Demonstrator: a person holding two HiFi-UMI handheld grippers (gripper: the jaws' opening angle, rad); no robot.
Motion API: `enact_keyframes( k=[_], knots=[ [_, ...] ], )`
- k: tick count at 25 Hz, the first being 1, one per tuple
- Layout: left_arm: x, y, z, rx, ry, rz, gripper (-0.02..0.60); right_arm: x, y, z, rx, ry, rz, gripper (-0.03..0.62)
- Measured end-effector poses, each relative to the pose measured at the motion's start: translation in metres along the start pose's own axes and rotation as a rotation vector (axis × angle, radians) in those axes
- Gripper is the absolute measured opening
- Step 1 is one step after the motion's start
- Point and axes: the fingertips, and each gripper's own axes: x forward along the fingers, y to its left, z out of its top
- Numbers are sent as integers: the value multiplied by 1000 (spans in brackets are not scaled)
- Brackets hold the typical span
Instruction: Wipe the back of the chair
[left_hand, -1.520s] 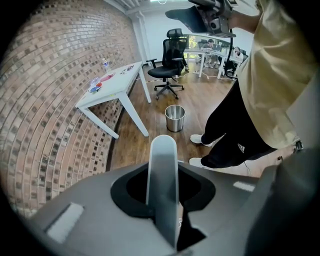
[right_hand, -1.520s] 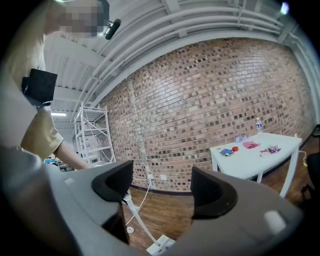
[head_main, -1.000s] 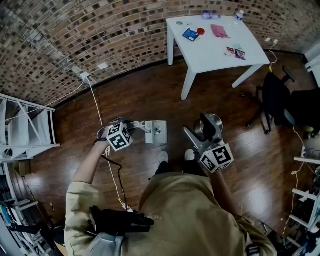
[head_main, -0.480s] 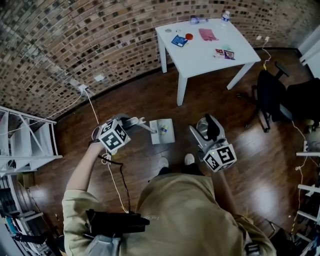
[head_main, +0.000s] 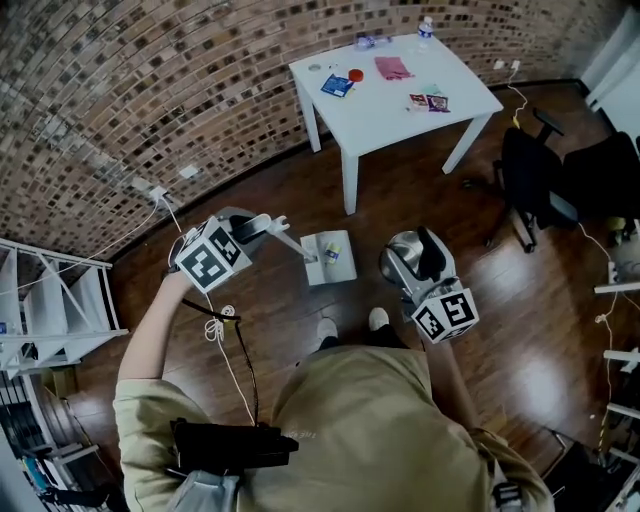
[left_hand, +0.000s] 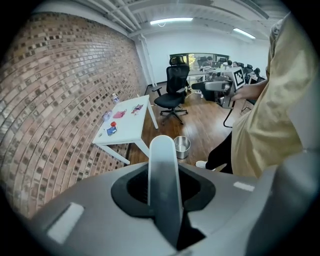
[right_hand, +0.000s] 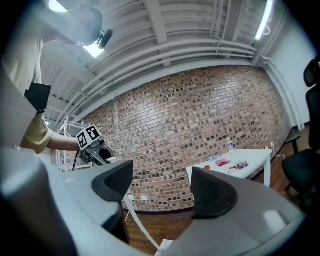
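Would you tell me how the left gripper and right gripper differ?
The left gripper is shut on a white handle; the right gripper is open and empty. The left gripper tilts down toward the floor; the right gripper points level at the brick wall. Both bear marker cubes.

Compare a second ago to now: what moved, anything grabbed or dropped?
The left gripper rose, tongs staying shut on the white handle; the pad at its end moved away from the feet. The right gripper drifted right of the bin, tongs open and empty. Nothing grabbed or released. The table and chair unmoved; the head view just turned.
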Motion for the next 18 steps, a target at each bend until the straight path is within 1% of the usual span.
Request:
enact_keyframes(
  k=[5, 9, 13, 18],
  knots=[
    [-12, 9, 31, 4, -13, -6, 77, -15, -14, 6, 3, -22, -42, 353],
    [-24, 16, 56, 10, -24, 0, 78, -25, -22, 10, 25, -43, -66, 353],
    [-20, 19, 82, 44, -29, -7, 77, -36, -39, 12, 33, -56, -95, 353],
    [-21, 19, 103, 87, -33, -22, 77, -54, -45, 15, 41, -71, -146, 353]
  ],
)
